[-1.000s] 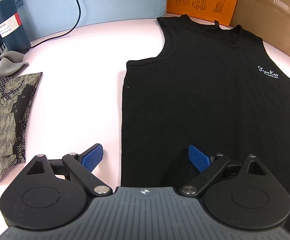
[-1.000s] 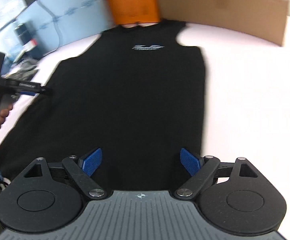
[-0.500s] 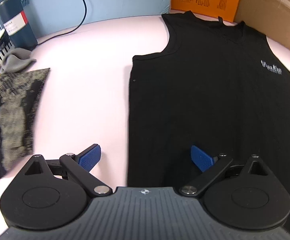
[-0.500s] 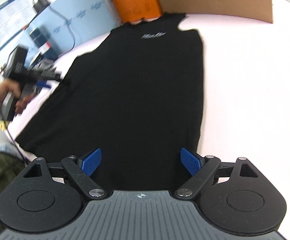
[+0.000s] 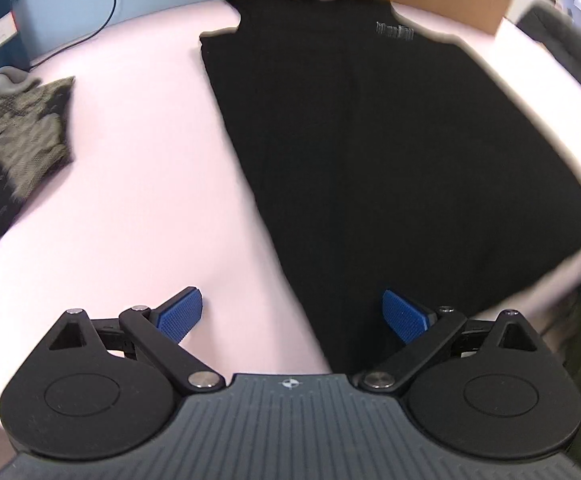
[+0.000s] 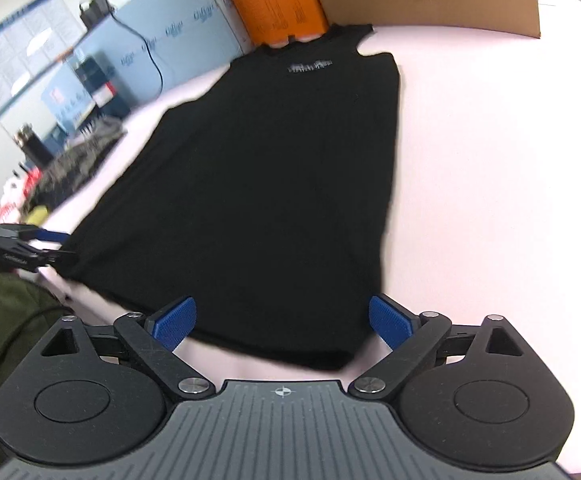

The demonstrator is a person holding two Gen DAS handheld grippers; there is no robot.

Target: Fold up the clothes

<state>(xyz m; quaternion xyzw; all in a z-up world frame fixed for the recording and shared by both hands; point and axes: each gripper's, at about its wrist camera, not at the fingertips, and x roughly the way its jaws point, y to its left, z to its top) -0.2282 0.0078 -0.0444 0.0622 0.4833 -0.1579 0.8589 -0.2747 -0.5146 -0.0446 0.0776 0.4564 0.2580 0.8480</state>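
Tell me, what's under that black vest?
The vest lies flat on the pale pink table, which shows all round it. Whatever else might lie beneath is covered by the cloth.

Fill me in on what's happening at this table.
A person is getting ready to fold a black sleeveless top that lies spread flat on the pale table, neckline at the far end. Each hand carries a two-finger tool, and both are at the hem end. The left tool is open over the top's left edge, gripping nothing. The right tool is opening wider, with the hem's right corner between its fingers but not pinched. A patterned garment sits off to the left.
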